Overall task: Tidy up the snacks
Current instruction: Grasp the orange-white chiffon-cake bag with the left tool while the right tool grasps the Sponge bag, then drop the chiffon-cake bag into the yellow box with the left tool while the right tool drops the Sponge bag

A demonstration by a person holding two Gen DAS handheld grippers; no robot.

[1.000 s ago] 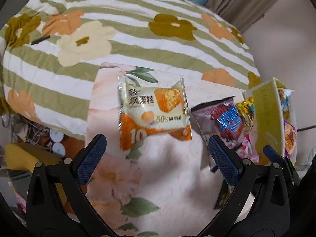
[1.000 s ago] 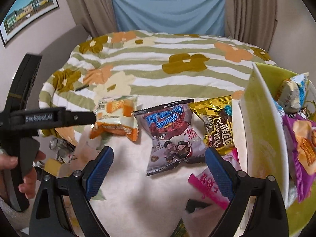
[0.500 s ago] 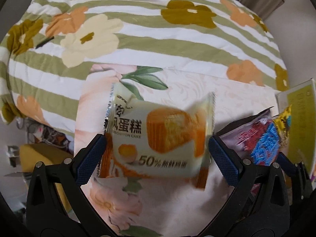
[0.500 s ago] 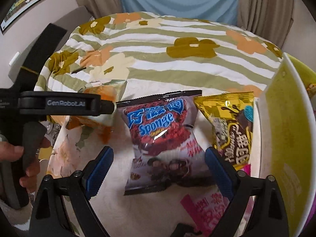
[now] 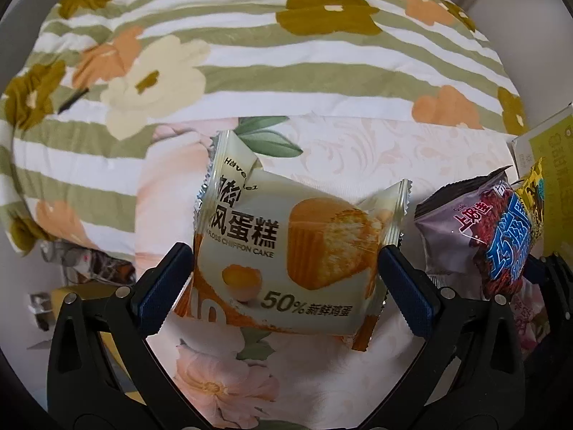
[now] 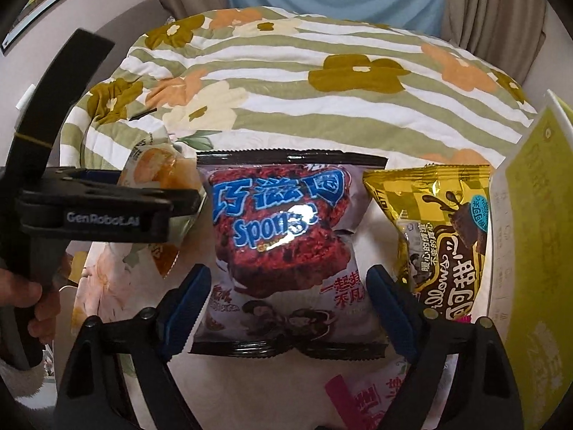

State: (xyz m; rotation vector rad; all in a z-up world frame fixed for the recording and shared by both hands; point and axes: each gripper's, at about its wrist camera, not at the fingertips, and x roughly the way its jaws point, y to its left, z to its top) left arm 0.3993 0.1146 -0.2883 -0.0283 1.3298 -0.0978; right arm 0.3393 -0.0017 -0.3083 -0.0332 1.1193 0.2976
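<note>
A white-and-orange chiffon cake packet [image 5: 286, 251] lies on the pale floral cloth [image 5: 376, 150]. My left gripper [image 5: 286, 261] is open and points down over it, its blue pads beside the packet's two side edges. A purple Sponge packet [image 6: 286, 243] lies to the right of the cake packet. My right gripper [image 6: 288, 286] straddles it. Its jaws are closing, and the pads stand at the packet's sides without squeezing it. In the right wrist view my left gripper [image 6: 189, 200] shows side-on over the cake packet [image 6: 157, 165], with a hand [image 6: 32, 304] on its handle.
A gold chocolate packet [image 6: 444, 236] lies just right of the Sponge packet. Beyond it stands a yellow-green box [image 6: 530, 215]. A pink packet [image 6: 361, 397] lies near the front edge. A striped floral quilt [image 6: 322, 107] covers the surface behind. Clutter lies below the left edge [image 5: 82, 261].
Both grippers have come down closer. The left one now has the cake packet between its pads, the right one the Sponge packet. The right jaws have narrowed slightly.
</note>
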